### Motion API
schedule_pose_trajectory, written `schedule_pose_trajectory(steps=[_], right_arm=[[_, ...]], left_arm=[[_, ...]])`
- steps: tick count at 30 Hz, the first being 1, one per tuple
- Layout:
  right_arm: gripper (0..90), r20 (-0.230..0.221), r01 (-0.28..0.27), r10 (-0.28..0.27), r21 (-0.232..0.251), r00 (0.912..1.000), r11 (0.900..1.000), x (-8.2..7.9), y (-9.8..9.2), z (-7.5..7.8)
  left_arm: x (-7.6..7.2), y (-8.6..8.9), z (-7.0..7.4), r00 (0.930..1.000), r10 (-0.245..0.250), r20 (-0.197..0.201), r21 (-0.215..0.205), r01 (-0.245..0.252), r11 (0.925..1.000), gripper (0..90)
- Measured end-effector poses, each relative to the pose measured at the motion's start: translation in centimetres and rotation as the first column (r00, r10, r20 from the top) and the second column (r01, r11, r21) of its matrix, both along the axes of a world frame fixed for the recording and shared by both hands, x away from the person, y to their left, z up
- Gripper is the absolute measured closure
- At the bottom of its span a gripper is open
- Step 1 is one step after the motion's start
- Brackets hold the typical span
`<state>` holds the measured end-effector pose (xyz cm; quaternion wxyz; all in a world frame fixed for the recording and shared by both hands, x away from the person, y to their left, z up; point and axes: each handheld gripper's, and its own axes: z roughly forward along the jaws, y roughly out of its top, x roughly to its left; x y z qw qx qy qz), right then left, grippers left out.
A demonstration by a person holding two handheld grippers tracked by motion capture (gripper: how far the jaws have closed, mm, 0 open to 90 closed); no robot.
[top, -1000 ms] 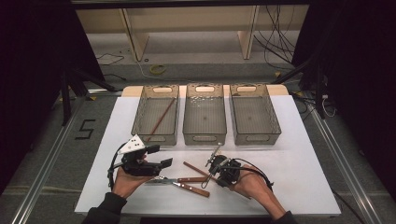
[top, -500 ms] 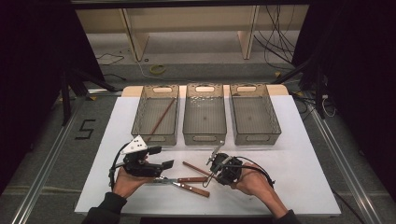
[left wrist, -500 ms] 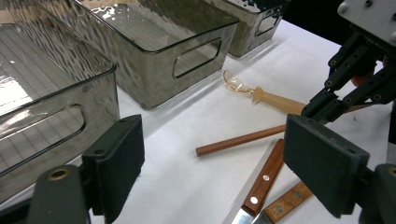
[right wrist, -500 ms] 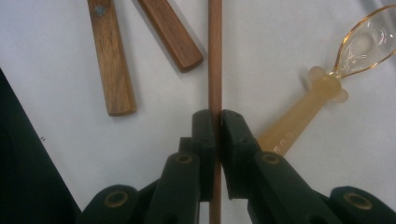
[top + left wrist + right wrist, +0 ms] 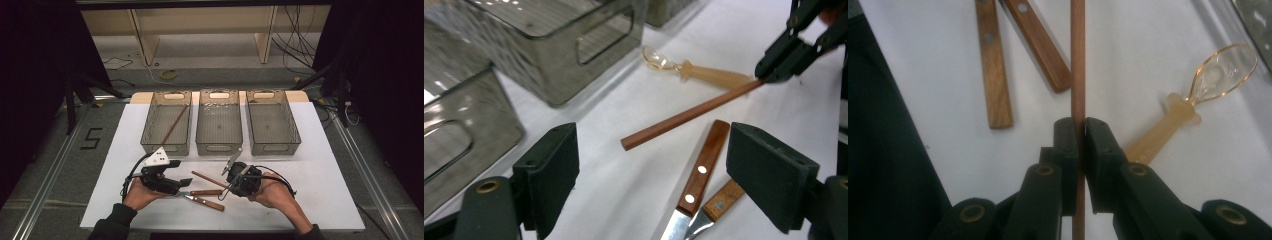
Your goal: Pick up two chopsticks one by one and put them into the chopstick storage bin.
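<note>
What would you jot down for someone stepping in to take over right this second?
Right gripper: shut on the brown chopstick, low over the table.
Left gripper: open, holding nothing, above two wooden-handled knives.
Clear spoon lies beside the chopstick.
Done: one chopstick already in the left bin.
Left: probably bin the held chopstick, then sort knives and spoon; middle bin and right bin look empty.

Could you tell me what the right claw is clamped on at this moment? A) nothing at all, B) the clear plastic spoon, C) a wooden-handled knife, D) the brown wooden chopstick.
D: in the right gripper view the right claw has its jaws pressed together on the brown wooden chopstick, which runs straight up between them.
</note>
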<state>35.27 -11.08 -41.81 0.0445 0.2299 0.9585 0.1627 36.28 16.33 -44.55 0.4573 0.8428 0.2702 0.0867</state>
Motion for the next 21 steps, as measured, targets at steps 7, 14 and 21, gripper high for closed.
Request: schedule_pose_trajectory(steps=[7, 14, 21], right_arm=[[85.1, 0.013, -0.056, 0.055, 0.013, 0.9984, 0.998, -0.8, 0.6, 0.9], [85.1, 0.024, -0.097, 0.097, 0.022, 0.995, 0.995, -1.5, 1.1, 1.4], [85.1, 0.027, -0.128, 0.127, 0.022, 0.9915, 0.992, -1.8, 1.3, 1.5]], left_arm=[[-0.1, -1.8, 0.2, 0.9927, -0.115, 0.035, 0.142, 0.109, 0.9839, 22.2], [-0.2, -3.3, 0.2, 0.9785, -0.204, 0.027, 0.244, 0.192, 0.9505, 25.9], [-0.5, -4.0, 0.6, 0.9582, -0.285, 0.023, 0.293, 0.267, 0.9184, 35.9]])
